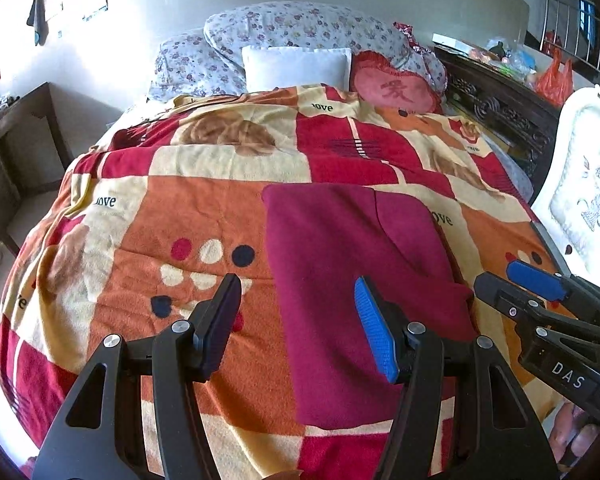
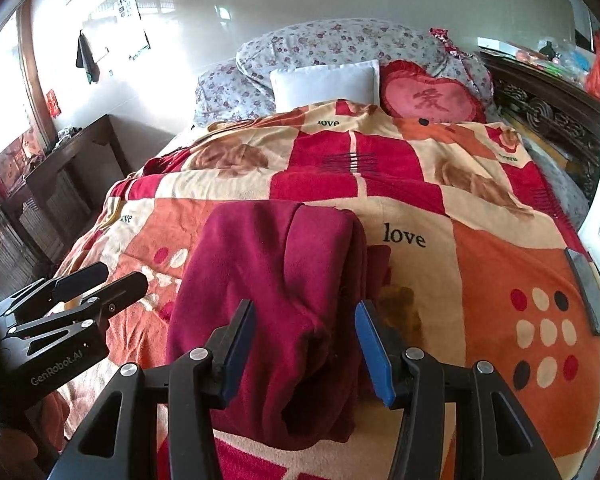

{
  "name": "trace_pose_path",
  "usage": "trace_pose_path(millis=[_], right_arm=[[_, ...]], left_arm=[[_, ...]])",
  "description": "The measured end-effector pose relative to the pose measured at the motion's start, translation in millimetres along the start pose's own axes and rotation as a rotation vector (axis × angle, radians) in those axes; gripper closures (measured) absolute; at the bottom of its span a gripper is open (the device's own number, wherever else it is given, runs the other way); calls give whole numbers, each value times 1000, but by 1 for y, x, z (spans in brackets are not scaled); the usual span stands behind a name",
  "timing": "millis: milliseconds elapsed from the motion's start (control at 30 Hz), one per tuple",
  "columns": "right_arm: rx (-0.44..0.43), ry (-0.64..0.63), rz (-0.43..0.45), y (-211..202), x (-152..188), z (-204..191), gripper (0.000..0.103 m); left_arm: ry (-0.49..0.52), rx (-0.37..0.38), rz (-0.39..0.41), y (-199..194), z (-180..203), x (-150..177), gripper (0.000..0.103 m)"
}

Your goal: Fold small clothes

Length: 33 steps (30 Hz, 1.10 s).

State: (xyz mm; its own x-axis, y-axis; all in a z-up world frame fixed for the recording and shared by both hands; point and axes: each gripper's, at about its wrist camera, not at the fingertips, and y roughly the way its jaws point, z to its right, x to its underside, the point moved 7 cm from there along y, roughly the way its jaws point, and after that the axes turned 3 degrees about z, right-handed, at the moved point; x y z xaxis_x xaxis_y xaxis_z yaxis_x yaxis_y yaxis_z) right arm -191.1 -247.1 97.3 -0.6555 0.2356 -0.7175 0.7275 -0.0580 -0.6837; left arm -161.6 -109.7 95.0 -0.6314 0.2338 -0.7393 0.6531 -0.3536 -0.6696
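A: Surface?
B: Bed (image 1: 220, 184), patchwork blanket (image 2: 480, 264) in red, orange, cream; pillows at the head.
A: Garment?
B: Maroon garment (image 2: 268, 280), folded, lying on the blanket, centre-near.
A: Tongs?
B: Left tongs (image 1: 300, 328) spread, empty; right tongs (image 2: 306, 344) spread, empty, above the garment's near edge.

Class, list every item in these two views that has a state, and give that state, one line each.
left gripper: open, holding nothing
right gripper: open, holding nothing
maroon garment: folded, lying on the blanket
patterned blanket: spread over the bed
white pillow: propped upright
heart cushion: propped upright
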Motion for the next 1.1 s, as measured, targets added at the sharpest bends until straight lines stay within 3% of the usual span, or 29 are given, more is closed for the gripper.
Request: trace_pose_path(millis=[1100], right_arm=[[-8,22,-37,8,7,2,53]], left_arm=[[11,3,-25,6,6,6,44]])
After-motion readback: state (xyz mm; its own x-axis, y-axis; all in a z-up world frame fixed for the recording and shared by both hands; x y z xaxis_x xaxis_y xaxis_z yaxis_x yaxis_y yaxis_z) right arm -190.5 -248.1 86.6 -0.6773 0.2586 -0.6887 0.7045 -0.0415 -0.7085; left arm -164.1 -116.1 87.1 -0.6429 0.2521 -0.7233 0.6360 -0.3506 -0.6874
